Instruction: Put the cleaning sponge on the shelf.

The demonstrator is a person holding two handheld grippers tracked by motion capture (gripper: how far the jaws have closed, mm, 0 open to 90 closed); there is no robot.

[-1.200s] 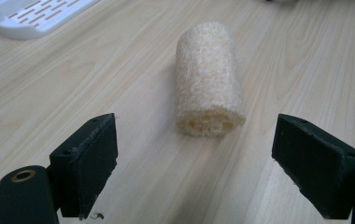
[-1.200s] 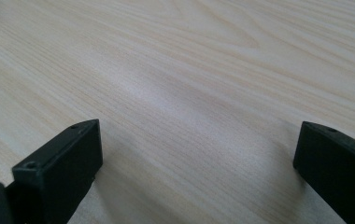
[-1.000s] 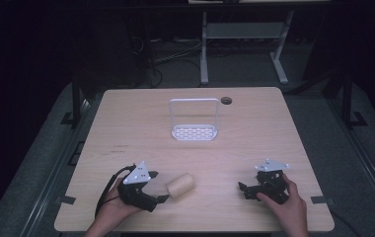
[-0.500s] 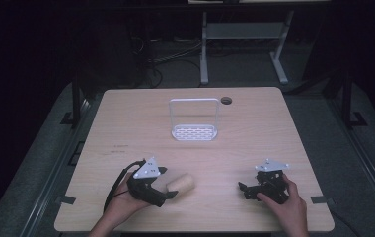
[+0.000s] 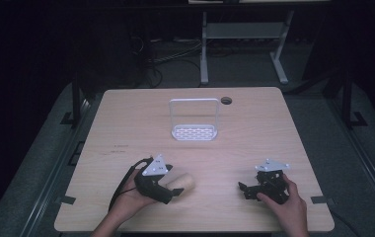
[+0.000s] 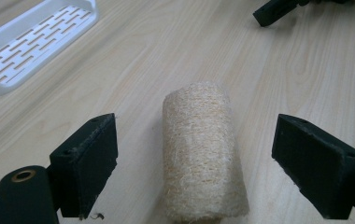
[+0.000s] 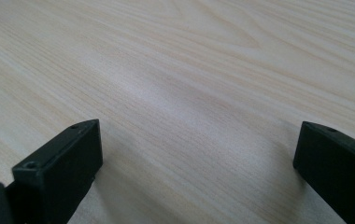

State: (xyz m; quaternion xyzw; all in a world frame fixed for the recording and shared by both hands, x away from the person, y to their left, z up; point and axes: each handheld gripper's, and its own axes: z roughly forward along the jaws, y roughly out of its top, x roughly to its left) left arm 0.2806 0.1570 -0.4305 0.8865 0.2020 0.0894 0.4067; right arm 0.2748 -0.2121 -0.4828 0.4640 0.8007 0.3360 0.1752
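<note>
A tan loofah roll (image 6: pixel 203 154) lies on the wooden table (image 5: pixel 126 128); in the high view the loofah roll (image 5: pixel 183 182) sits near the front left. My left gripper (image 5: pixel 171 193) is open, its jaws set on either side of the roll without touching it; in the left gripper view the left gripper (image 6: pixel 208 168) straddles the roll. My right gripper (image 5: pixel 244 190) rests low over the table at the front right, open, with bare wood between its jaws, as the right gripper (image 7: pixel 199 172) view shows.
A white slotted rack (image 5: pixel 194 129) with a tall wire handle stands at the table's middle back; the rack (image 6: pixel 31 42) also appears at the upper left of the left gripper view. A small dark round hole (image 5: pixel 226 100) lies near the far edge. The floor around is dark.
My left gripper has moved right and forward, so its open jaws now bracket the loofah roll. The right gripper has stayed put.
</note>
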